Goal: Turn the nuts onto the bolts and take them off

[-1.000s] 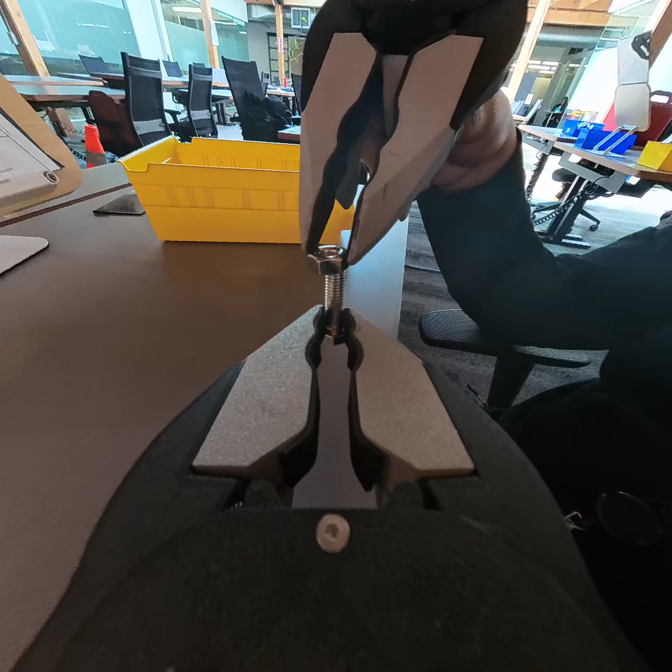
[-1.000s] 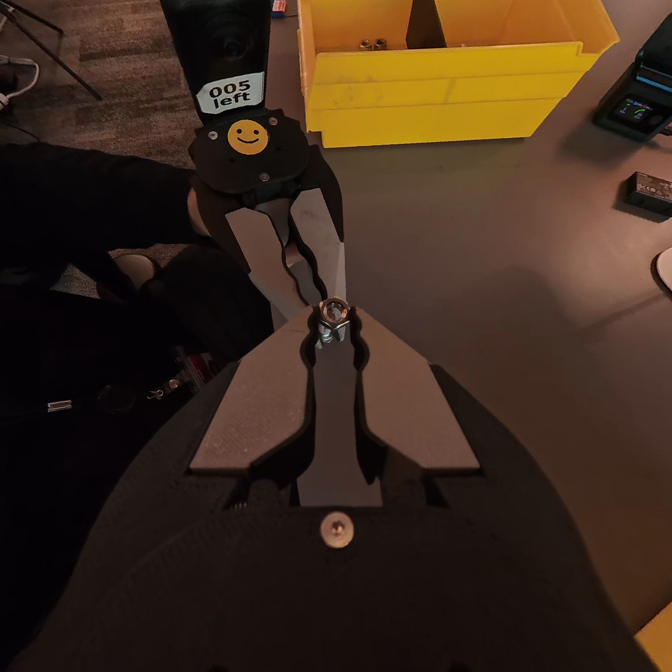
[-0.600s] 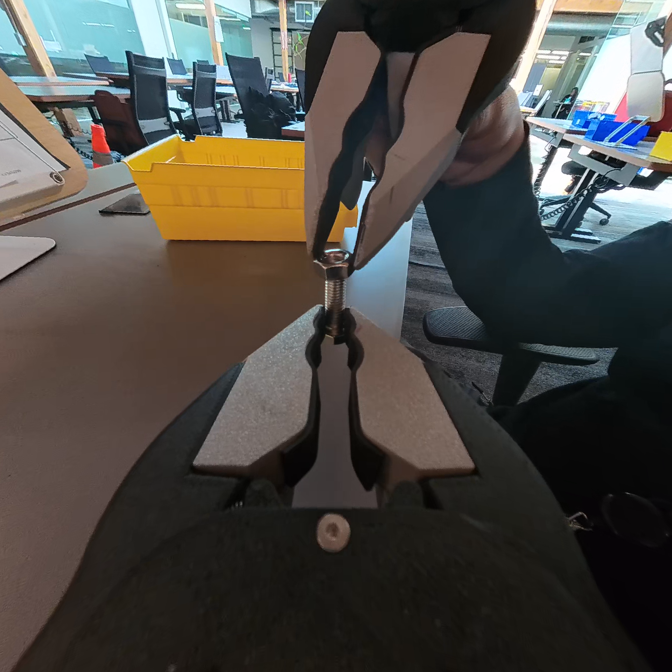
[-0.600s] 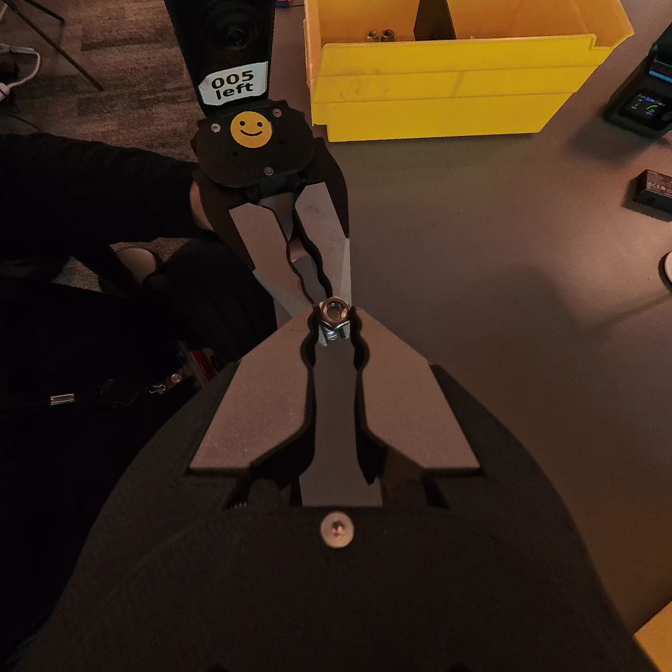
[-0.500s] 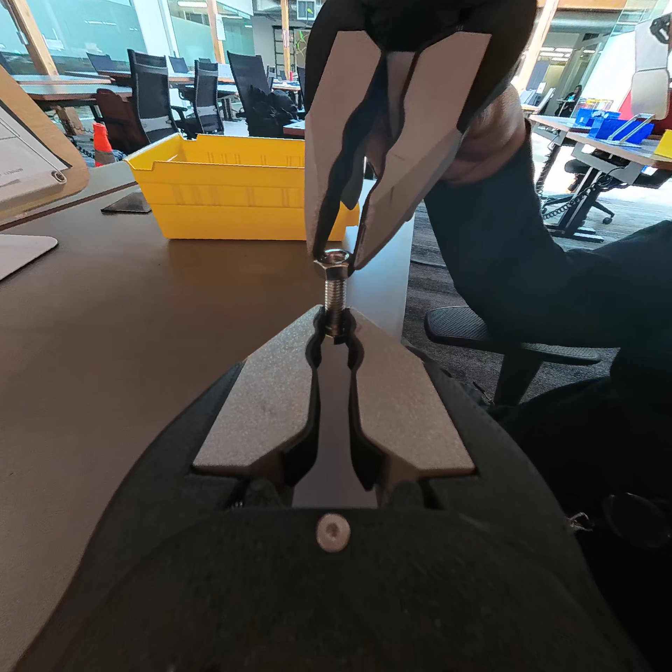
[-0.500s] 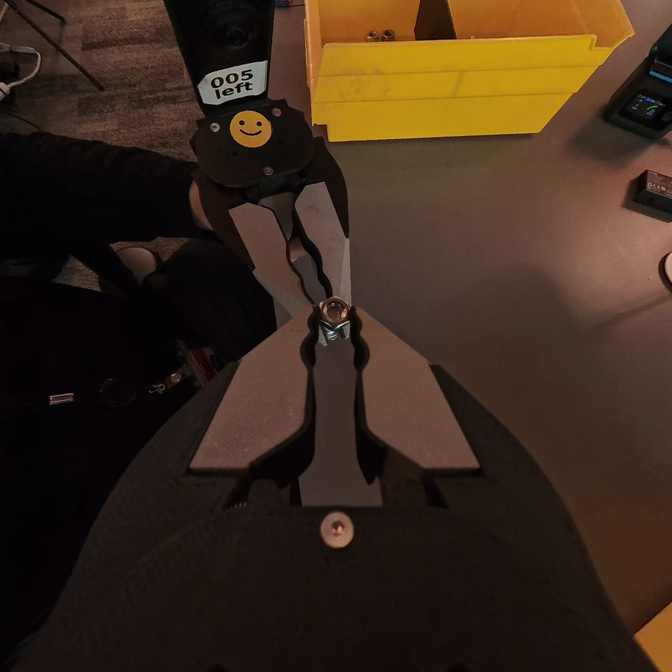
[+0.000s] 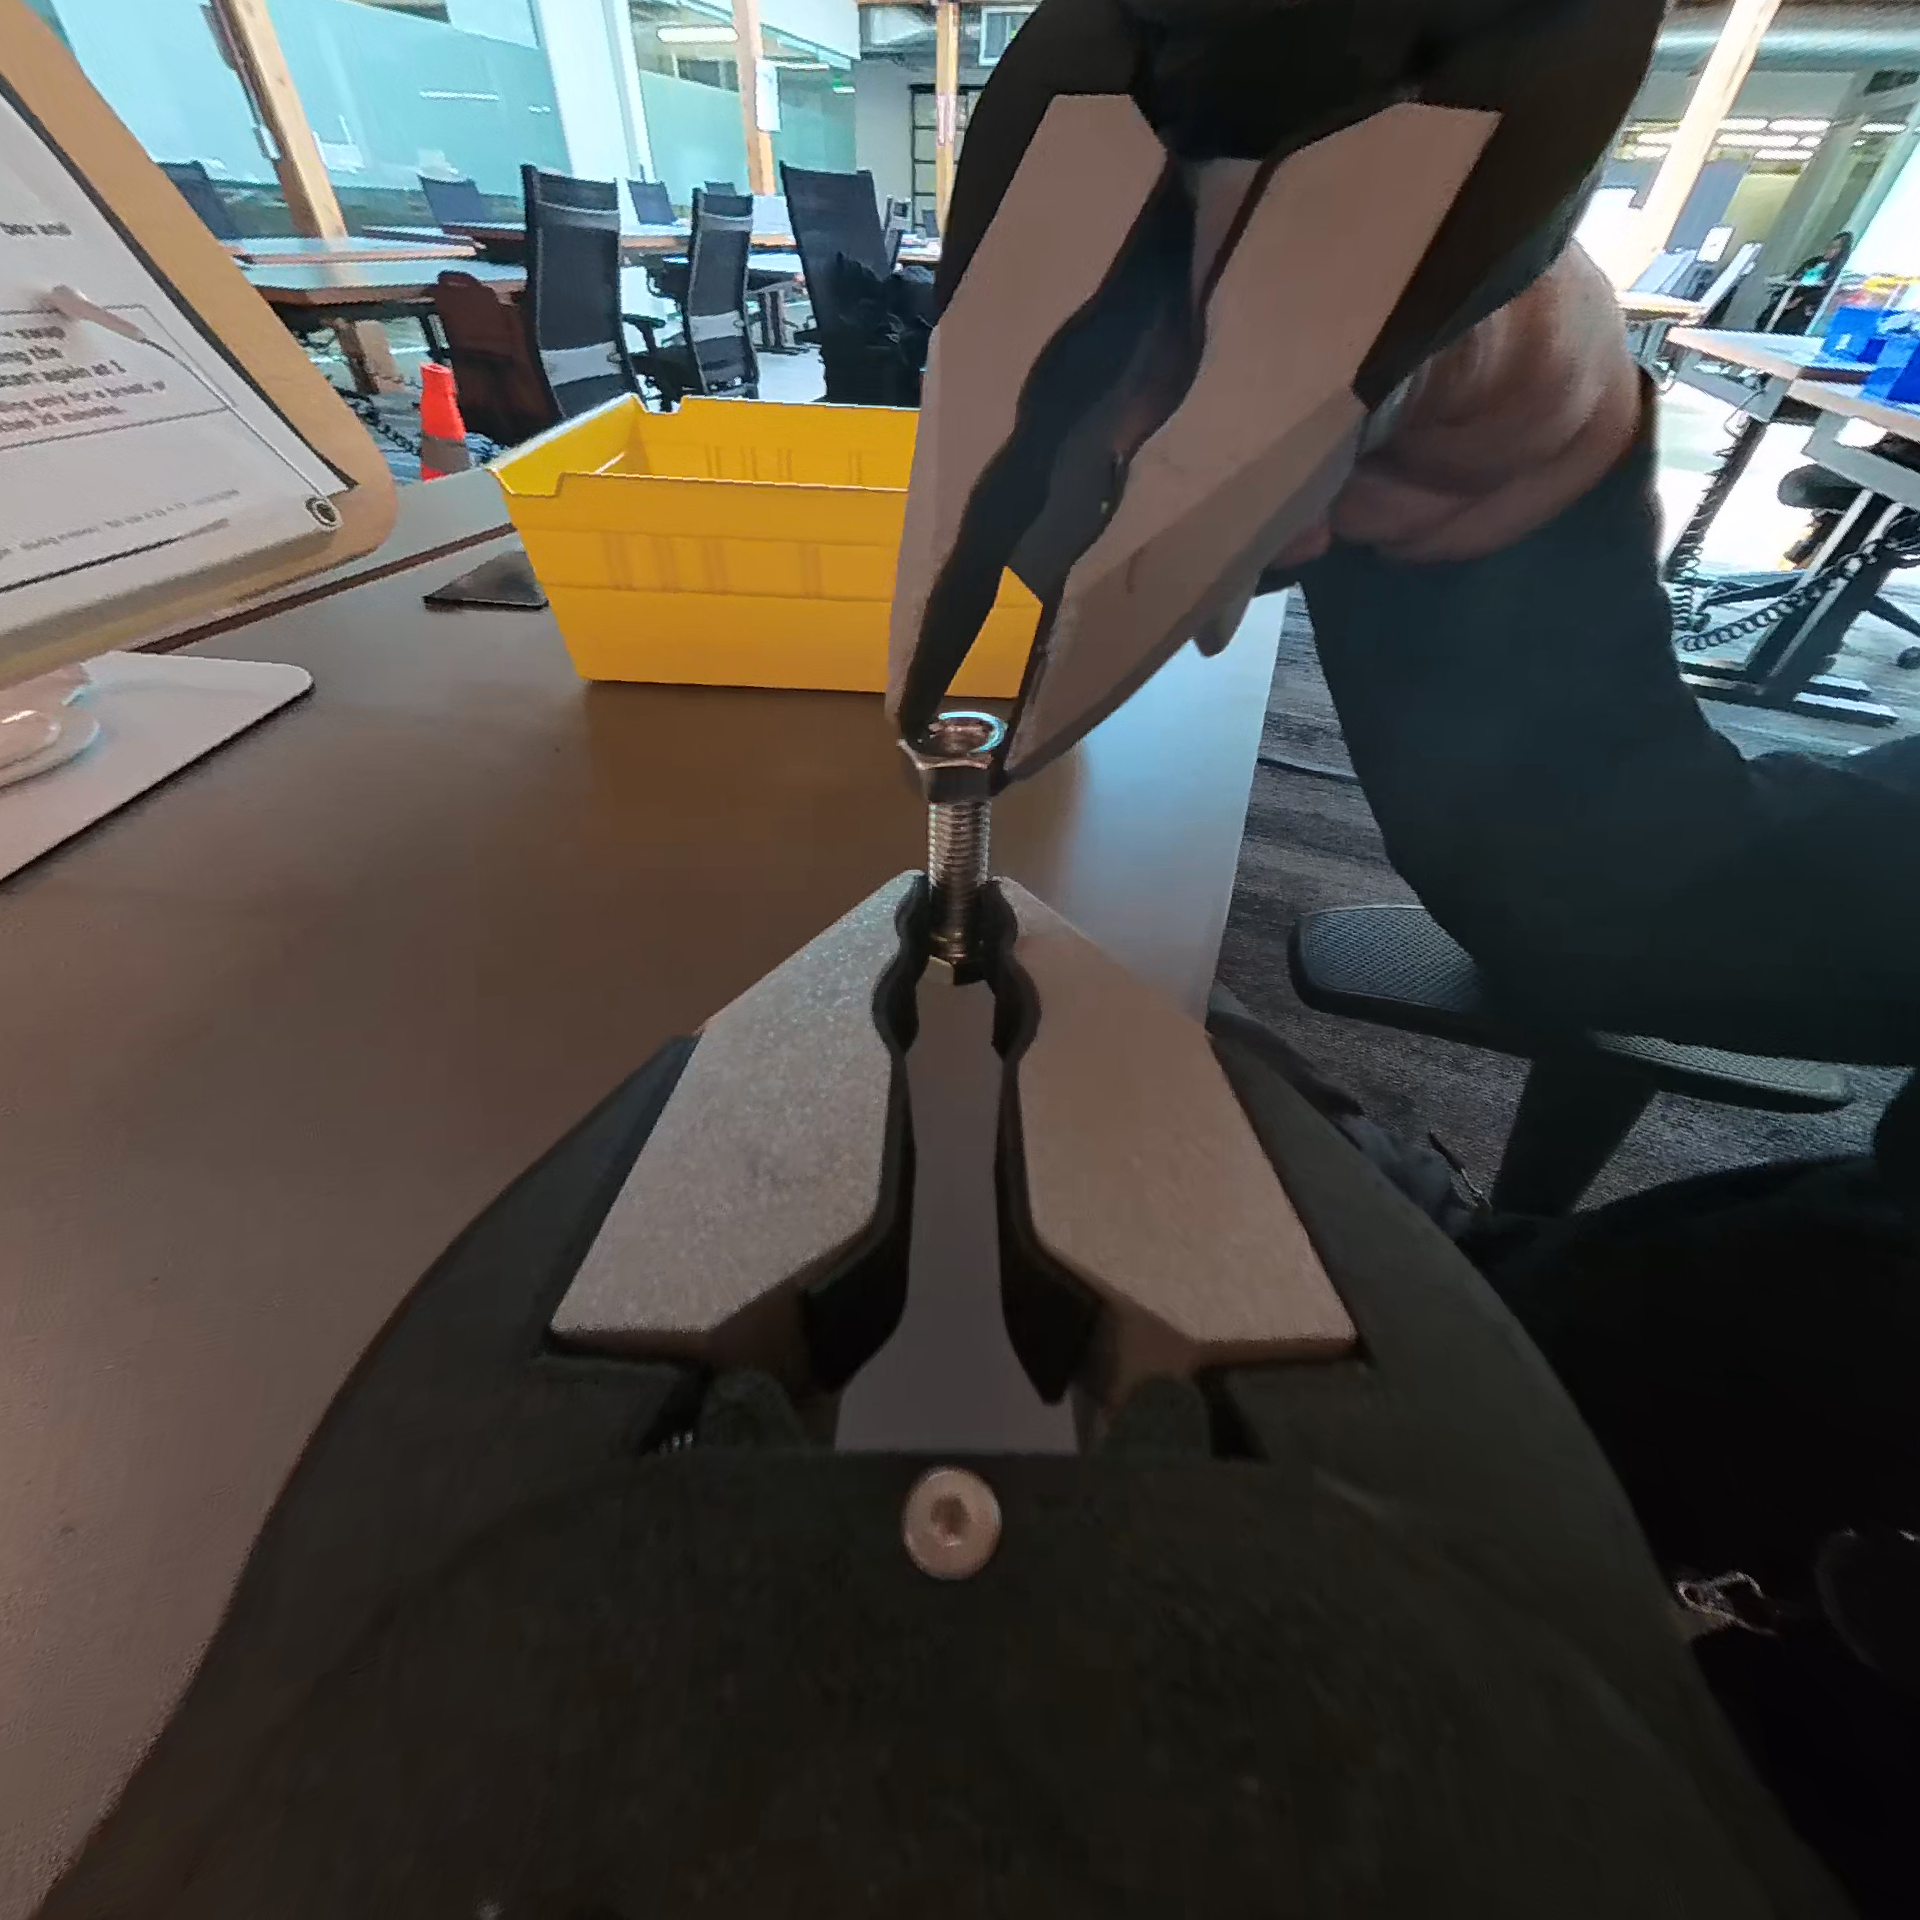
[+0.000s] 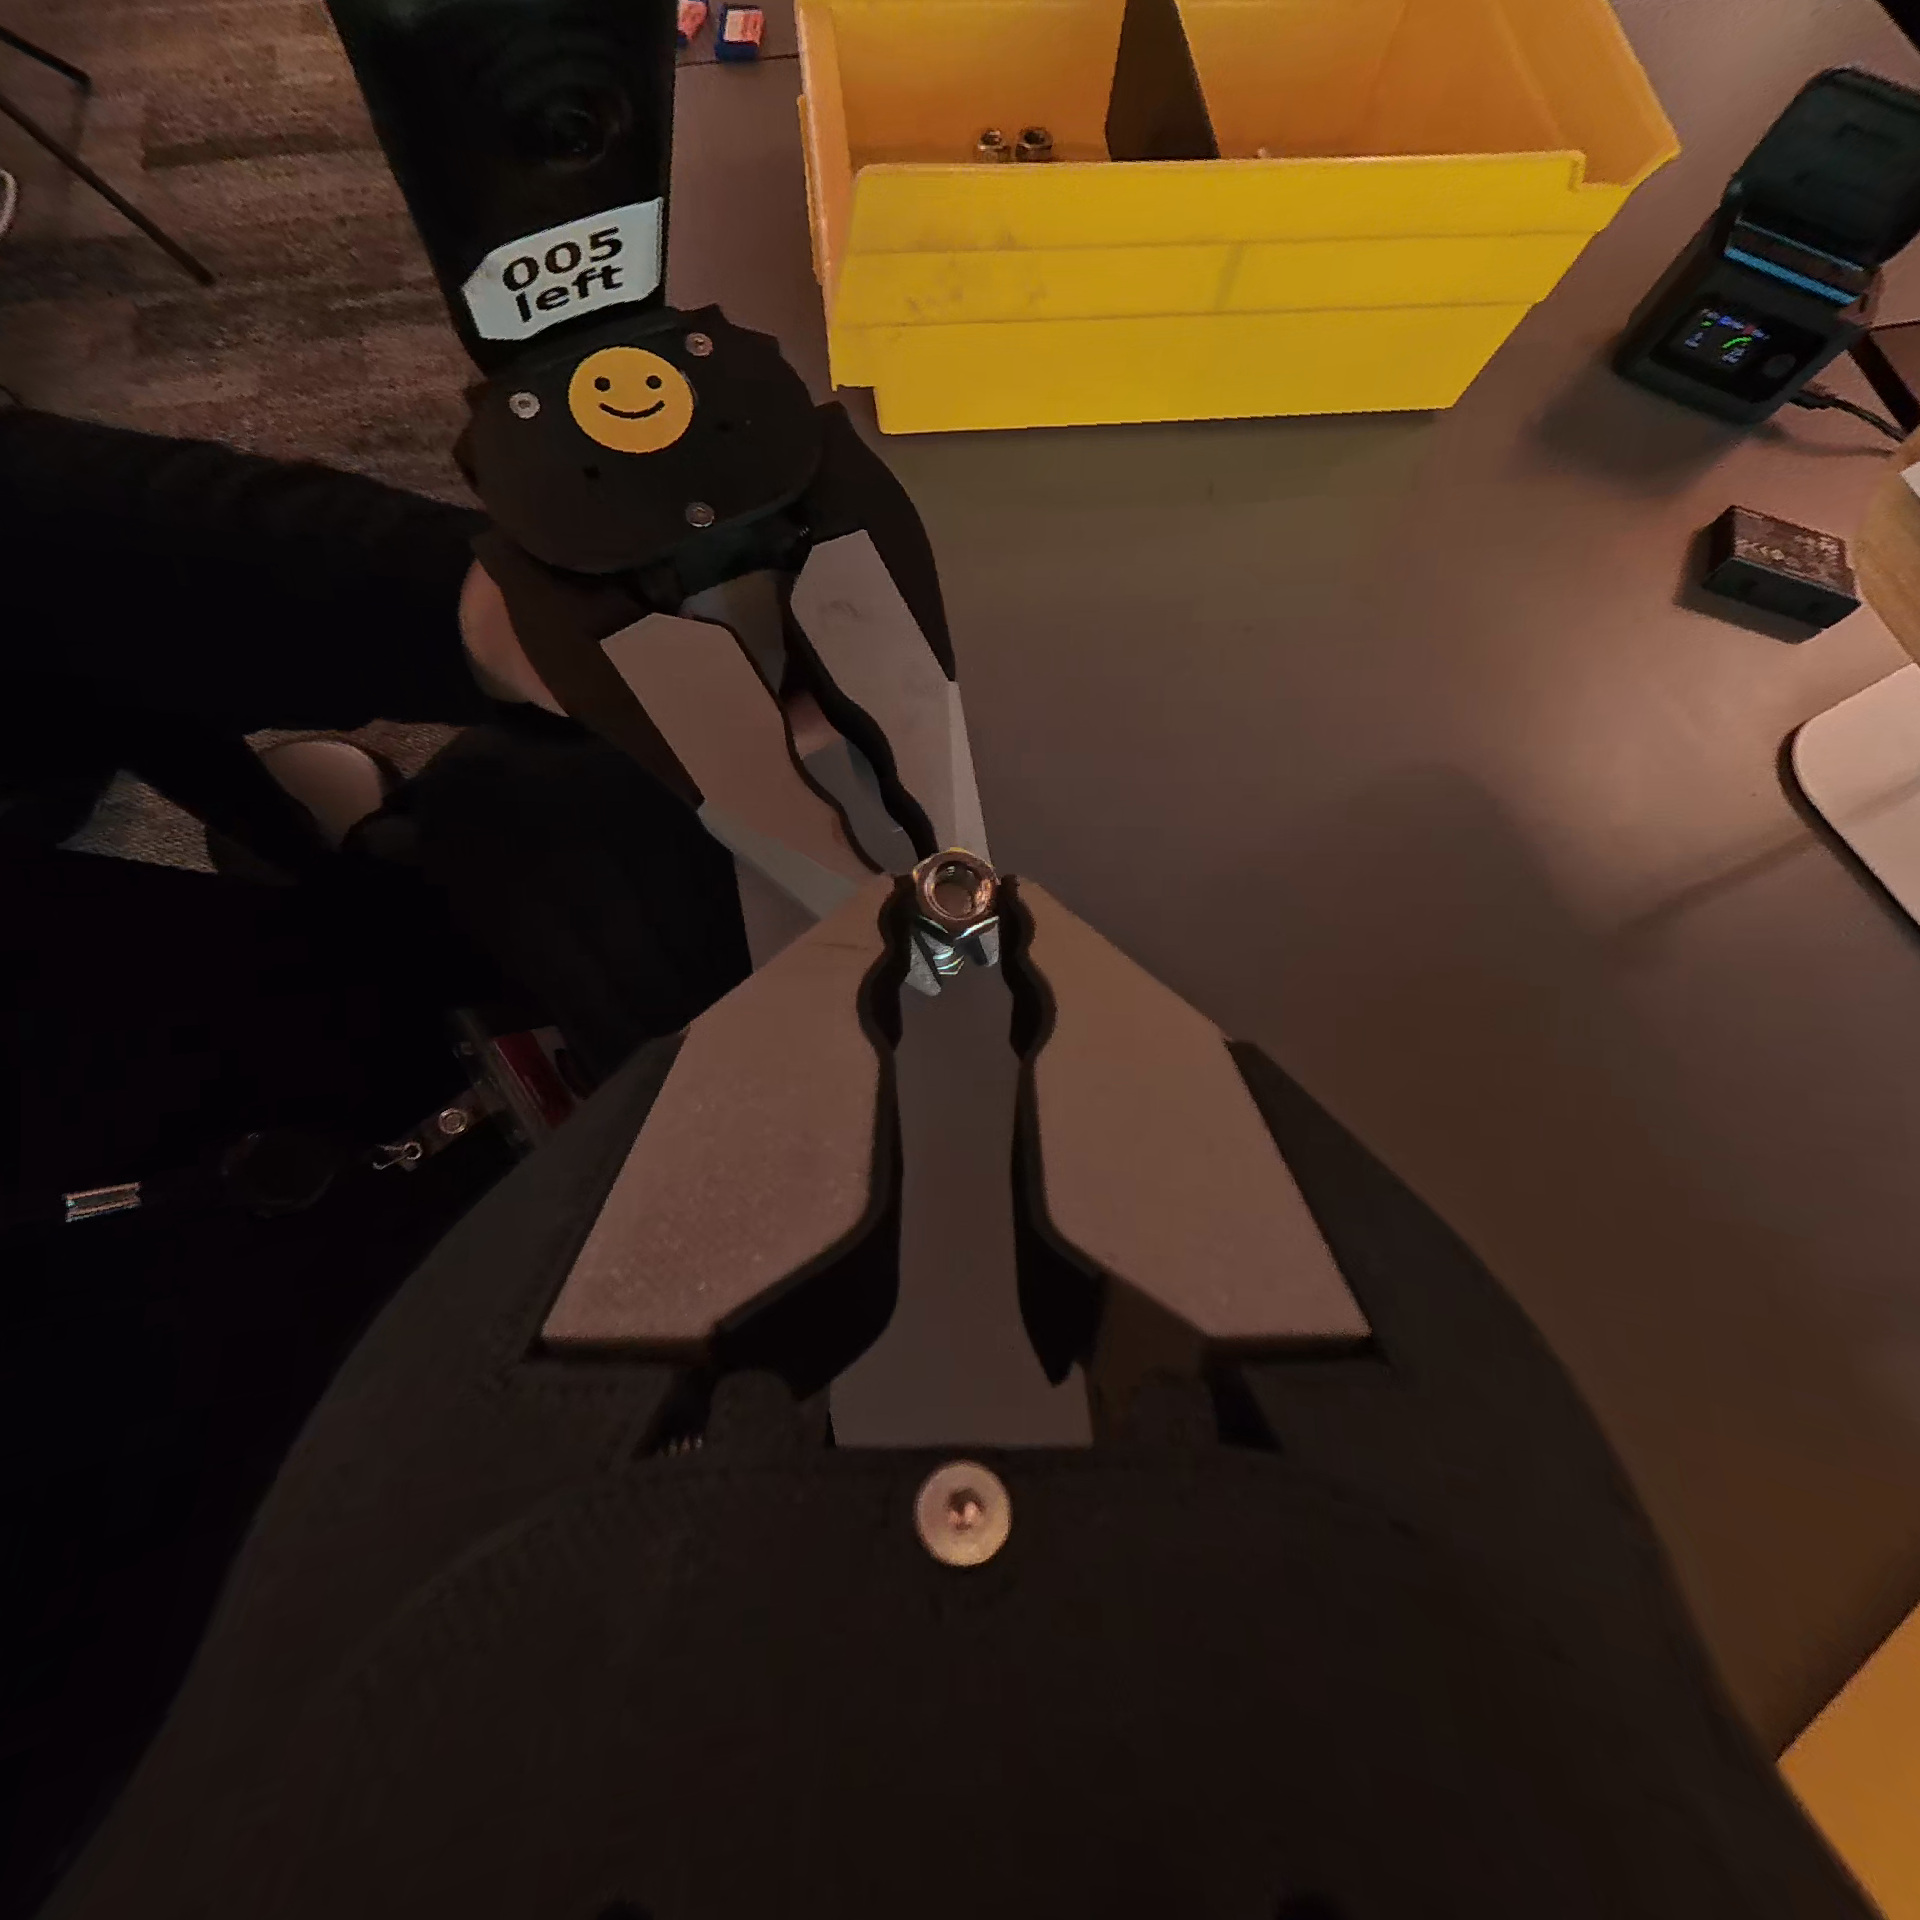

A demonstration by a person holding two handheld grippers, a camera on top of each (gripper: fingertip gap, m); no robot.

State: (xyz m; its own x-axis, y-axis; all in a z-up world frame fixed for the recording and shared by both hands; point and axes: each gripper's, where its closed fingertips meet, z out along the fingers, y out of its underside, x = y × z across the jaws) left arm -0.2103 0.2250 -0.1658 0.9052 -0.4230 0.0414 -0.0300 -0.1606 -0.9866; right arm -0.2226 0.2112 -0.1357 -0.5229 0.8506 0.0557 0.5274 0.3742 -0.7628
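In the left wrist view my left gripper (image 7: 956, 935) is shut on the lower end of a steel bolt (image 7: 954, 842) and holds it upright above the brown table. A hex nut (image 7: 956, 743) sits on the bolt's top end. My right gripper (image 7: 961, 748) comes down from above and is shut on that nut. In the right wrist view my right gripper (image 8: 954, 914) pinches the nut (image 8: 954, 891), seen end-on, with the bolt (image 8: 943, 961) below it. The left gripper (image 8: 914, 847), with a yellow smiley sticker, reaches in from the upper left.
A yellow bin (image 7: 748, 561) stands behind on the table; in the right wrist view it (image 8: 1143, 312) holds loose nuts (image 8: 1013, 142). A black device with a screen (image 8: 1756, 312) and a small black box (image 8: 1777, 566) lie right. A sign stand (image 7: 156, 416) stands left. The table's right edge (image 7: 1247, 831) is close. The tips of both grippers are at nearly the same place.
Both grippers keep their hold. The right gripper has twisted slightly on the nut. The left view has swung left, so the bin sits further right in the frame.
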